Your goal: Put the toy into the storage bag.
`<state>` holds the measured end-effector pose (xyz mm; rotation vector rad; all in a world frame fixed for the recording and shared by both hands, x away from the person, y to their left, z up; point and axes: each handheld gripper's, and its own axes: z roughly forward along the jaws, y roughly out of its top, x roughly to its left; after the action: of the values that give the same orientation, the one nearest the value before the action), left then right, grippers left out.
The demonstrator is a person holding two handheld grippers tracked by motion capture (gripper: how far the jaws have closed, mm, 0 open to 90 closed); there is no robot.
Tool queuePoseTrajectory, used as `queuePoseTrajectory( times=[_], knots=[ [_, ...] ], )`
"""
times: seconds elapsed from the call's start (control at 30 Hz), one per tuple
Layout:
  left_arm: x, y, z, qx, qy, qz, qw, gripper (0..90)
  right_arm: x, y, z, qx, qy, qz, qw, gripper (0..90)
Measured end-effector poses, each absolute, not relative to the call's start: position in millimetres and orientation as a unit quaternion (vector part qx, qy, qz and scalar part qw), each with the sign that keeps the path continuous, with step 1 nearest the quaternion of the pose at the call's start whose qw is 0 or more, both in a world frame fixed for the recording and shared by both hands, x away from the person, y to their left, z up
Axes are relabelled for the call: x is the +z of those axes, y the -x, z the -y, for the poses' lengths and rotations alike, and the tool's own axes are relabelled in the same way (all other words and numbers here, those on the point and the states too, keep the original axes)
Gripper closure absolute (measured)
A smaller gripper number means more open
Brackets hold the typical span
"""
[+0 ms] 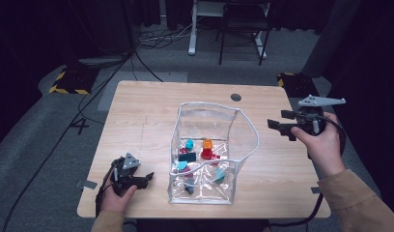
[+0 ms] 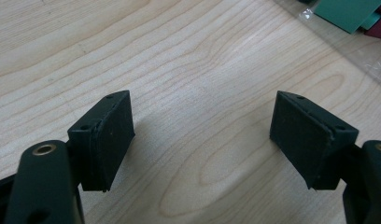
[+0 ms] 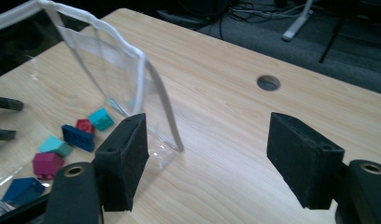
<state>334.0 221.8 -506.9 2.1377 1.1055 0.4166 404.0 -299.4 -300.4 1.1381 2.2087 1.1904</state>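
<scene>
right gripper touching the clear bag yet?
Apart. The high view shows bare table between the right gripper and the clear bag. In the right gripper view its jaws stand open over bare wood, holding nothing.

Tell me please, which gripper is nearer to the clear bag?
Left. The left gripper sits low beside the clear bag near its front corner; the right gripper hovers farther off beside its right rim.

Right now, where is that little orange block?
In the high view, the orange block lies inside the clear bag at the middle of the table, toward the bag's far end, between a teal block and a red block.
</scene>
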Motion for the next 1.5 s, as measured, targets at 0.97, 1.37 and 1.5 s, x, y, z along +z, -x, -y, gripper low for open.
queuePoseTrajectory(
  times=[0.97, 1.37, 1.5],
  knots=[
    [-507, -334, -222, 0.16, -0.823, -0.425, 0.343, 22.0, -446, -395, 355, 0.337, -0.486, -0.791, 0.156, 27.7],
    [-507, -334, -222, 0.16, -0.823, -0.424, 0.343, 22.0, -497, -384, 353, 0.333, -0.468, -0.798, 0.183, 22.5],
    [-507, -334, -222, 0.16, -0.823, -0.423, 0.343, 22.0, -505, -383, 350, 0.35, -0.451, -0.795, 0.205, 14.9]
  ],
)
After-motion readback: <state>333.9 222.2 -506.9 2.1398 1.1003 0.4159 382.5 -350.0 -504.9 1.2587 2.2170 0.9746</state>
